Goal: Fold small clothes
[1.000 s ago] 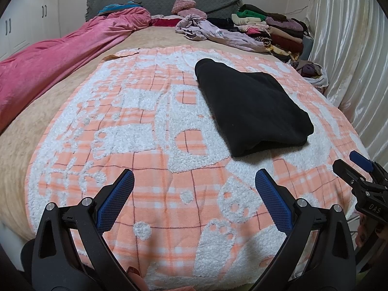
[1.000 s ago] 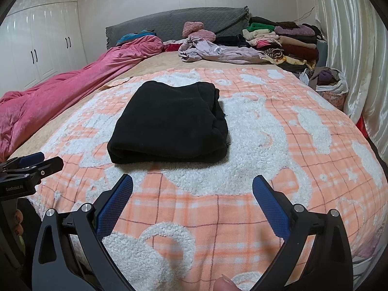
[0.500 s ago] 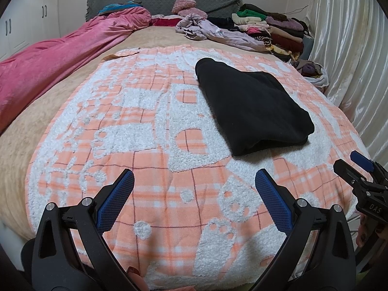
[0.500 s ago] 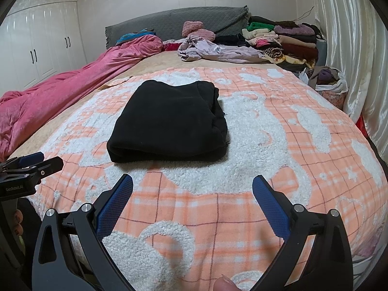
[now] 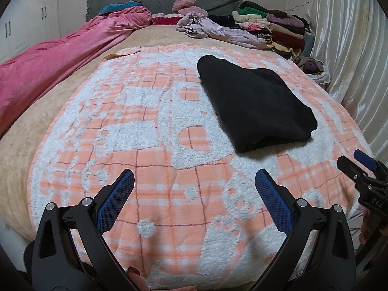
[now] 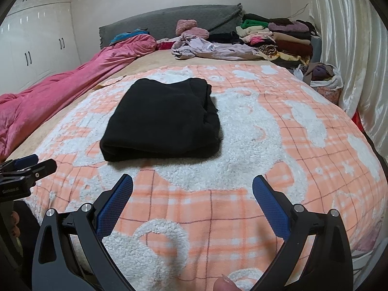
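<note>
A black garment [image 5: 252, 104] [image 6: 162, 121] lies folded into a thick rectangle on the orange and white plaid blanket [image 5: 145, 145] [image 6: 254, 145]. My left gripper [image 5: 194, 181] hovers open over the blanket's near edge, left of and short of the garment, with nothing between its fingers. My right gripper [image 6: 192, 185] is open too, just in front of the garment's near edge and empty. Each gripper shows at the side of the other's view, the right gripper [image 5: 363, 169] and the left gripper [image 6: 24, 169].
A pink quilt [image 5: 48, 68] runs along the bed's left side. Folded clothes [image 6: 278, 38] are stacked at the far right by the grey headboard [image 6: 169, 21], with a lilac garment [image 6: 213, 48] loose beside them. A curtain [image 6: 351, 48] hangs on the right, a white wardrobe [image 6: 36, 43] stands left.
Nothing has visibly changed apart from a very slight drift of the views; the garment lies still and both grippers stay open.
</note>
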{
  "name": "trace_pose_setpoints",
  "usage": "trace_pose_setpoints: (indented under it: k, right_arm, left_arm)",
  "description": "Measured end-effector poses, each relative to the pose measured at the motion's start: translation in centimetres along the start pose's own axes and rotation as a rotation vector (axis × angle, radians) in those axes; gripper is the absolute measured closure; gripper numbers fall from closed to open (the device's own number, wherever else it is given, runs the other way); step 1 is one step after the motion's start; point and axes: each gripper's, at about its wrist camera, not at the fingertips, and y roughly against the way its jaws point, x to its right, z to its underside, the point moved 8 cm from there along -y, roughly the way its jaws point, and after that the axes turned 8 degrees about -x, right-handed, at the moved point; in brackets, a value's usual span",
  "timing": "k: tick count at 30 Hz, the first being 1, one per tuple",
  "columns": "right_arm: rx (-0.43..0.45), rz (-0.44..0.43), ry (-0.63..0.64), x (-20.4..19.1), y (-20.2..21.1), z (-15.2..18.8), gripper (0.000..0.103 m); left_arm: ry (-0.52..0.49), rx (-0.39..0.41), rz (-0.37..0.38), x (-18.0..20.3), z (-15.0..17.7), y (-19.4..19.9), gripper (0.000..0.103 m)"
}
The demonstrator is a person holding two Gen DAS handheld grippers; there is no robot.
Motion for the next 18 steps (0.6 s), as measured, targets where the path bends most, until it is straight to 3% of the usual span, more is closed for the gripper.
trace_pose_setpoints:
  k: [3, 5, 9, 13, 15, 16, 18]
  right_arm:
    - [-0.02, 0.027, -0.053, 1.3, -0.4, 0.2, 0.005]
    - [-0.02, 0.095, -0.098, 3.2, -0.5, 0.4, 0.005]
    - [-0.054, 0.27, -0.293, 11.2, 0.3, 2.7, 0.005]
    - [-0.055, 0.448, -0.535, 22.8, 3.9, 7.3, 0.005]
    - [-0.06, 0.628, -0.655, 30.5, 7.3, 11.2, 0.005]
    - [-0.077, 0.719, -0.73, 33.8, 9.1, 13.5, 0.005]
    - [-0.081, 0.837, -0.864, 39.2, 12.6, 17.5, 0.005]
  left_arm:
    - [-0.003, -0.011, 0.02, -0.4, 0.2, 0.0, 0.01]
    - [0.019, -0.028, 0.024, -1.3, 0.1, -0.2, 0.01]
    - [0.057, -0.021, -0.032, -6.3, -1.1, -0.3, 0.01]
    - [0.163, -0.019, -0.211, -17.8, -2.3, -1.1, 0.01]
    - [0.261, -0.071, -0.328, -26.4, -2.0, -2.1, 0.01]
    - [0.292, -0.082, -0.356, -28.9, -1.9, -2.3, 0.01]
    - [0.386, -0.11, -0.464, -36.3, -1.3, -2.4, 0.009]
